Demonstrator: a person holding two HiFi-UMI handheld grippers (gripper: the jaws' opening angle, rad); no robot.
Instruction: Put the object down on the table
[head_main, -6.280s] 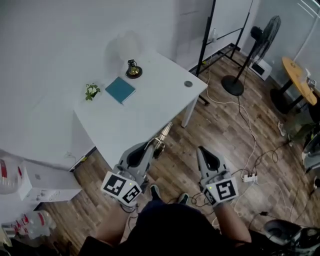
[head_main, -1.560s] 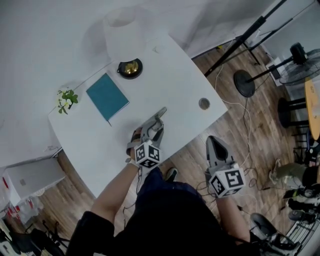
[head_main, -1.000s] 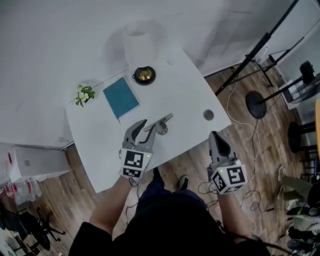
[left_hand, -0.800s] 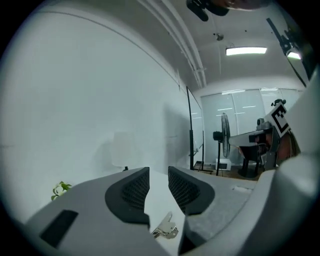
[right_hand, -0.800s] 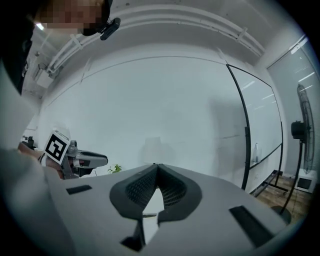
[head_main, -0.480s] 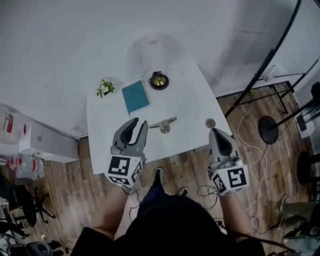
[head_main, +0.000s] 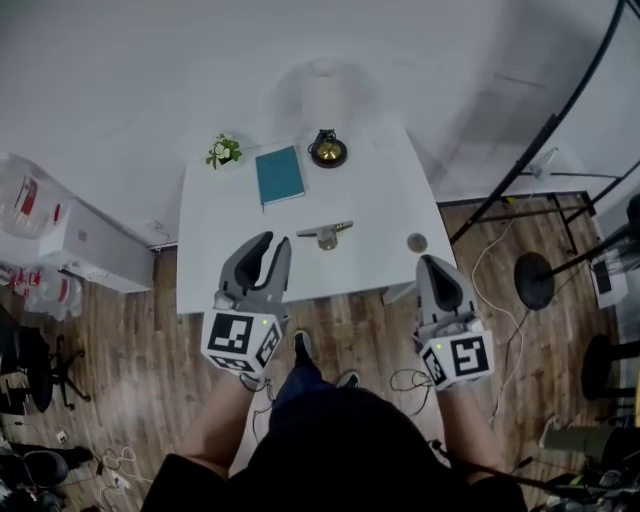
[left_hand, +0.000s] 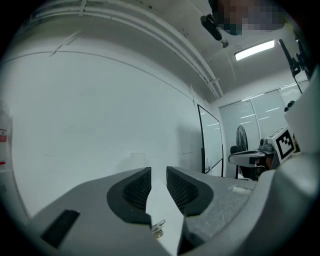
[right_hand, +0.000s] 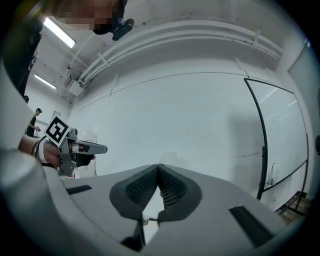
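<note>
A small metal object with a long handle (head_main: 323, 233) lies flat on the white table (head_main: 230, 260), near its middle, with nothing touching it. My left gripper (head_main: 273, 243) hovers over the table's near edge, a short way to the near left of the object. Its jaws are closing with a narrow gap and nothing between them (left_hand: 158, 172); the metal object (left_hand: 158, 227) shows low down through that gap. My right gripper (head_main: 432, 262) hangs off the table's near right corner, above the floor, shut and empty (right_hand: 158, 167).
At the table's back stand a teal book (head_main: 279, 174), a black and brass lamp base (head_main: 327, 150) and a small plant (head_main: 223, 150). A round disc (head_main: 417, 242) sits near the right edge. A white cabinet (head_main: 85, 240) stands left, a black stand base (head_main: 539, 280) right.
The left gripper, which held the metal object over the table, has let it go and drawn back toward the near edge, its jaws narrowing. The object now lies alone. The right gripper stays shut.
</note>
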